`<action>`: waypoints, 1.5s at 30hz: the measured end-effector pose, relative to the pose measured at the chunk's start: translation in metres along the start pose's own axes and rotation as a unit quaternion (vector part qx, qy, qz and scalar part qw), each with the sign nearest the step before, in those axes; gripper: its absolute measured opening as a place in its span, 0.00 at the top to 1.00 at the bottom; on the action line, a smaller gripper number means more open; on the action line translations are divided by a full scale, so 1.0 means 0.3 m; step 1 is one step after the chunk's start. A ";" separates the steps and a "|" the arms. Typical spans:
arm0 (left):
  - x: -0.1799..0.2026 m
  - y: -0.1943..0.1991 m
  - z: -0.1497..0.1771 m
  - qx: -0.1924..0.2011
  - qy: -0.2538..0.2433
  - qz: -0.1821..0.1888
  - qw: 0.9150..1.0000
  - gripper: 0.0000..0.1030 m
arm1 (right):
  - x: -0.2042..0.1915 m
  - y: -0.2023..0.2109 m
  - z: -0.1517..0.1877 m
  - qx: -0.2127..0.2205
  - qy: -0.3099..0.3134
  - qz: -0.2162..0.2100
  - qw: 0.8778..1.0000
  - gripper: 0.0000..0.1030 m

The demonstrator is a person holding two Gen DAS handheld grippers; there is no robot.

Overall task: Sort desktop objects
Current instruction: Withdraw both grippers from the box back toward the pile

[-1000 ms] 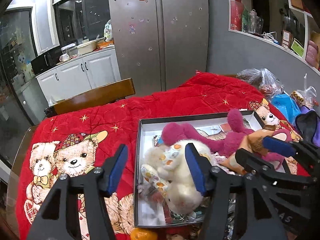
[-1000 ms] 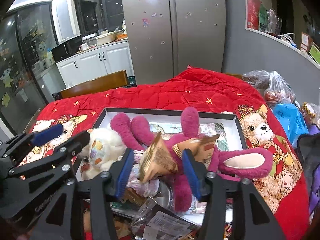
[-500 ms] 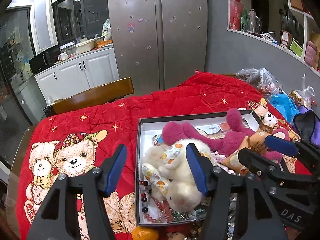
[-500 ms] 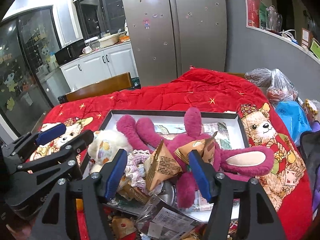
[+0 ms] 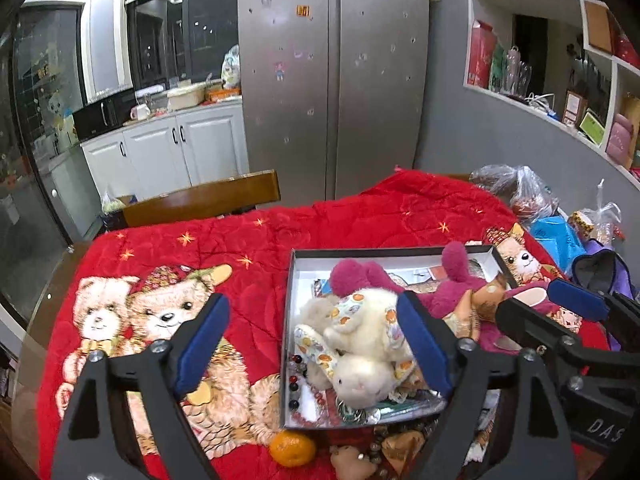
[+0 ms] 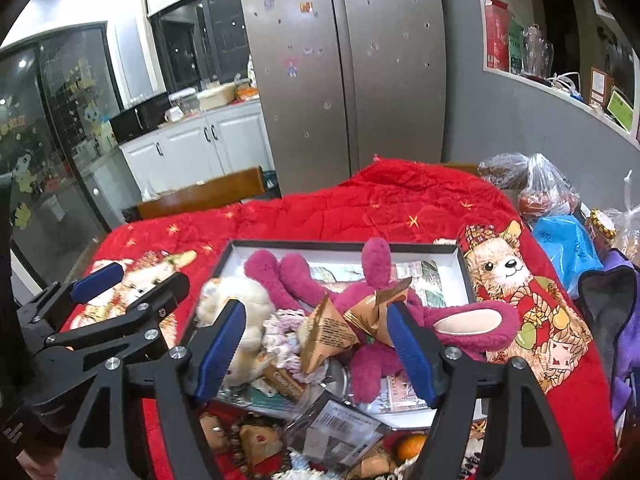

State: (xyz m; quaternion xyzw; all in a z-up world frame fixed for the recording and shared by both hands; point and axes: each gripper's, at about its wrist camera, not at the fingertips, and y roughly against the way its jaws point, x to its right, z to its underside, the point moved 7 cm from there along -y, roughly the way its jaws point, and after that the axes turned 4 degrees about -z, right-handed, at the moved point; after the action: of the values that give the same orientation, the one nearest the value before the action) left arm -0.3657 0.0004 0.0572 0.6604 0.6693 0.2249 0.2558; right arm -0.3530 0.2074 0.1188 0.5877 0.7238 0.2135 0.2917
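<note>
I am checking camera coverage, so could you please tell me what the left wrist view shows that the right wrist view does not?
Only the left wrist view shows the string of dark and red beads inside the box. Only the right wrist view shows the barcoded clear packet at the near edge. Both show the box, the cream plush, the magenta plush, the orange and both open claws.

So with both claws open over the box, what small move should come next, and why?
Probably lower the left claw onto the orange. Both claws are empty, their jaws have just been opening, and the orange lies loose on the quilt outside the box.
</note>
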 end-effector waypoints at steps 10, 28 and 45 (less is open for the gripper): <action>-0.041 0.302 0.061 0.028 0.010 0.000 1.000 0.04 | -0.049 0.282 0.042 0.042 0.001 0.003 0.999 0.22; 0.012 0.738 0.453 0.076 -0.007 0.012 0.997 0.00 | -0.003 0.612 0.450 0.081 -0.013 0.044 0.996 0.21; 0.044 0.710 0.510 0.052 0.003 0.024 0.998 0.00 | 0.001 0.660 0.532 0.091 0.001 0.042 0.995 0.21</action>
State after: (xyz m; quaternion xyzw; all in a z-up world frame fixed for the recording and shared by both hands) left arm -0.1040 0.0135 0.0751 0.6881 0.6646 0.1979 0.2138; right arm -0.1016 0.2456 0.1299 0.6411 0.7154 0.1596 0.2274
